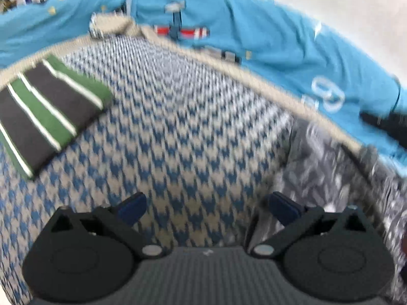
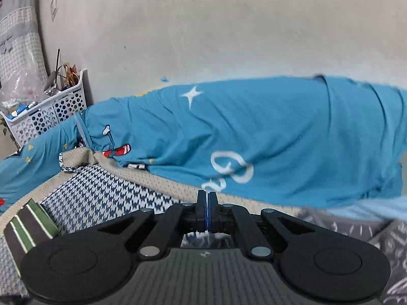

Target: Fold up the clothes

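- L gripper (image 1: 204, 209) is hanging over the mat (image 1: 178, 127), lower centre of the L view; jaws are standing wide apart w/ nothing between them, blue pads (image 1: 133, 207) clear of the fabric.
- R gripper (image 2: 207, 212) is sitting lower centre of the R view, jaws pressed together. A bit of pale fabric is showing just behind the pads, but can't tell if it's pinched.
- Blue shirt (image 2: 267, 139) w/ white star and white print is stretching across the middle of the R view, right side blurred and looking raised; its lower edge is running just above the R gripper's tips. In the L view the same shirt (image 1: 267, 40) is arcing across the top, along the mat's far edge.
- Striped cloth (image 1: 43, 109), green/black/white, folded, is lying on the mat at left of the L view; also at lower left of the R view (image 2: 28, 226).
- Mat is blue-and-beige houndstooth w/ a beige border; grey patterned sheet (image 1: 330, 178) is showing at right of it.
- White basket (image 2: 51, 117) full of odds and ends is standing at left of the R view against the wall (image 2: 229, 25).
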Demonstrator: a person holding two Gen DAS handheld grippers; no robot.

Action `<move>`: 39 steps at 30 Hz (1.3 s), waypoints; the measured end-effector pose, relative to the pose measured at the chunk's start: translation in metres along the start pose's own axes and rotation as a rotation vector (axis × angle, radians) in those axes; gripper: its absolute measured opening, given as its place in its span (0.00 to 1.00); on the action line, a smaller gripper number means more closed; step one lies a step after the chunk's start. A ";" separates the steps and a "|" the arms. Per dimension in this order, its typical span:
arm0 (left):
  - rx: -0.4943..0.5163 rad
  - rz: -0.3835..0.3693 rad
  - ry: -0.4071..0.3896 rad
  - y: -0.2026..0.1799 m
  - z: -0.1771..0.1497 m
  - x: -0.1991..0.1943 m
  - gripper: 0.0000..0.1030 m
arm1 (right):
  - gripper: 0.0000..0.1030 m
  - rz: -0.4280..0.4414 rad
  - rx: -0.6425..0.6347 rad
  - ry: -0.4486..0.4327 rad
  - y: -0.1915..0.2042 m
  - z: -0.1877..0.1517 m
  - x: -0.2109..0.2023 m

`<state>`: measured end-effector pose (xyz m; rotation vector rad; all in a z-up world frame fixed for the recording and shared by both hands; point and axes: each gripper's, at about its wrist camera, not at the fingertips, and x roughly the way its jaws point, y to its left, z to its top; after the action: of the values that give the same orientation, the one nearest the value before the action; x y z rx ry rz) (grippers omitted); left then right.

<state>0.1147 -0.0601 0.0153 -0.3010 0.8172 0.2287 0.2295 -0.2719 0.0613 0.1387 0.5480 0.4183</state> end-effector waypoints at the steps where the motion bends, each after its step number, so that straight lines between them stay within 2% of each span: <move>1: -0.002 0.002 -0.030 0.000 0.002 -0.004 1.00 | 0.02 0.012 0.008 0.007 -0.002 -0.003 -0.002; 4: -0.006 -0.042 -0.072 -0.002 0.011 -0.006 1.00 | 0.03 0.048 0.012 0.032 -0.003 -0.016 -0.009; 6: -0.004 -0.084 -0.044 -0.004 0.014 0.000 1.00 | 0.03 0.071 0.015 0.050 -0.003 -0.026 -0.014; 11: -0.020 -0.098 0.039 -0.007 0.008 0.014 1.00 | 0.03 0.124 -0.003 0.071 0.006 -0.053 -0.028; 13: -0.031 -0.087 0.068 -0.007 0.005 0.017 1.00 | 0.03 0.147 -0.017 0.078 0.011 -0.060 -0.029; 17: -0.037 -0.046 0.072 -0.003 0.003 0.020 1.00 | 0.03 0.191 -0.056 0.099 0.023 -0.071 -0.027; 20: -0.037 -0.034 0.079 -0.003 0.005 0.023 1.00 | 0.03 0.173 -0.083 0.100 0.031 -0.075 -0.020; 25: -0.068 0.007 0.085 0.008 0.010 0.020 1.00 | 0.03 0.137 -0.056 0.150 0.039 -0.080 0.016; 32: -0.118 0.027 0.081 0.020 0.016 0.020 1.00 | 0.03 0.156 -0.041 0.148 0.056 -0.083 0.045; 39: -0.123 0.033 0.054 0.018 0.024 0.014 1.00 | 0.03 0.146 -0.026 0.132 0.058 -0.078 0.032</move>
<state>0.1348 -0.0342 0.0169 -0.4108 0.8631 0.3037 0.1919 -0.2041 -0.0063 0.1266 0.6646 0.5799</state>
